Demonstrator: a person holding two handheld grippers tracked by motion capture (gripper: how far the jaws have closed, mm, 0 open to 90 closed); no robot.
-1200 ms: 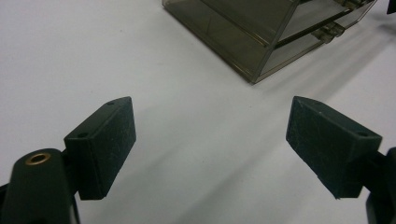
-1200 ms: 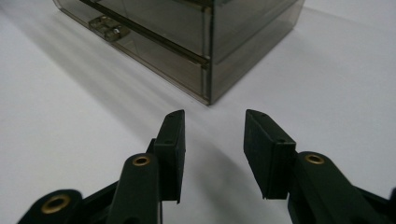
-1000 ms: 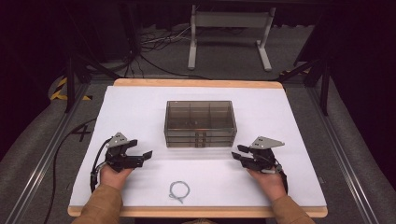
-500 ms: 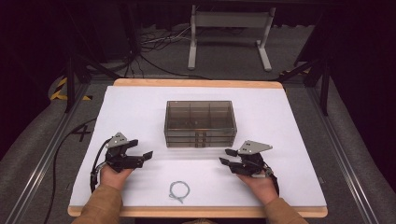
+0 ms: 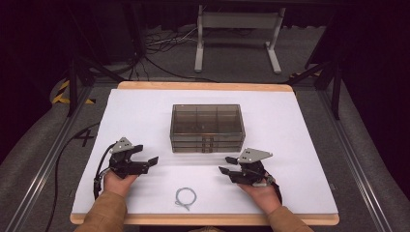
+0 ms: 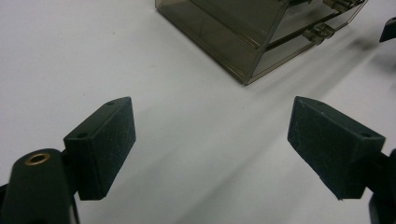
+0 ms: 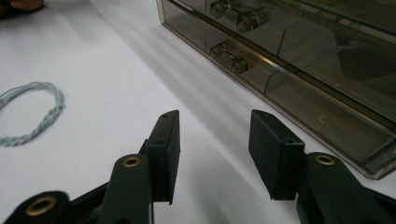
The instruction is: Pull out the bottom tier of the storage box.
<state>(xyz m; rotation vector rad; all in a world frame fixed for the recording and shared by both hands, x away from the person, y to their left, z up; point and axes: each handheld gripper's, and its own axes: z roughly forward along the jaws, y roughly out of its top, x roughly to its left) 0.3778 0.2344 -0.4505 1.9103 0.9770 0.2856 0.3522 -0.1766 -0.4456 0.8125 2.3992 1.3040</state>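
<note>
Nothing is held by either tool: the left tool (image 5: 153, 160) is spread wide, the right tool (image 5: 223, 170) half-parted, having just been opening, near the smoky box (image 5: 207, 126).

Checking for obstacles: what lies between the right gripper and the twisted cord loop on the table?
Nothing: in the high view, bare white table separates the right gripper from the cord loop. The right gripper view shows the same bare stretch.
</note>
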